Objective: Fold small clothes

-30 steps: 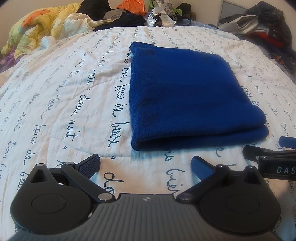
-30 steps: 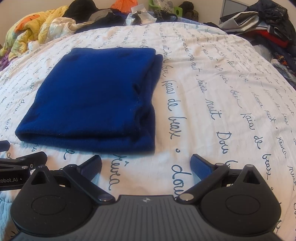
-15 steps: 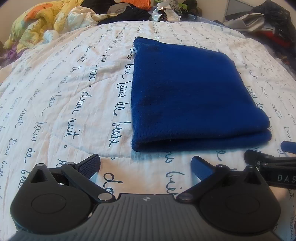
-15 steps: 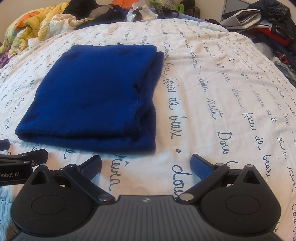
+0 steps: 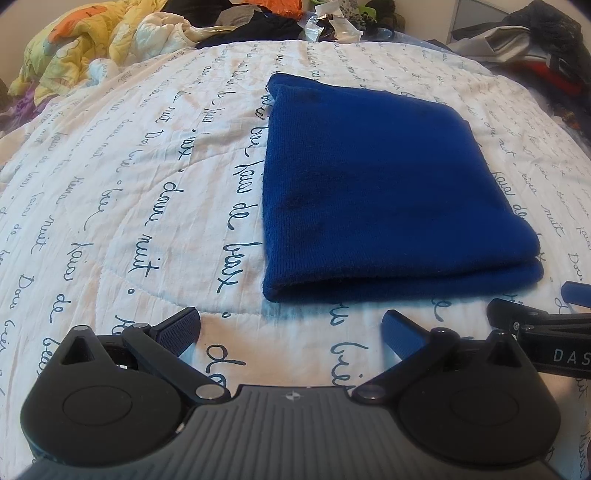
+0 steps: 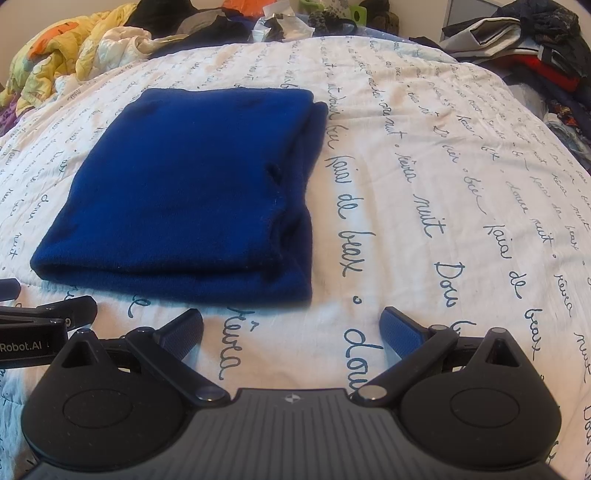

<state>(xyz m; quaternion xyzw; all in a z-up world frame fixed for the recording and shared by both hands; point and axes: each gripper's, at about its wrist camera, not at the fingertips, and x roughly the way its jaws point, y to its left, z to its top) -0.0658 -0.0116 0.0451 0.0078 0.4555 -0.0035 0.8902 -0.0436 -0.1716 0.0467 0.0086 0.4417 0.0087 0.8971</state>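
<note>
Light: bright, soft, even over the white quilt.
Shadow: thin, dark under the blue cloth's near edge.
Distortion: strong fisheye bending, corners vignetted black.
Focus: far clutter beyond the quilt slightly soft.

Far clothes heap, perhaps bags

A white bedspread with dark blue handwriting covers the bed. At 11 o'clock lies a crumpled yellow blanket. At 1 o'clock is a heap of dark clothes.
</note>
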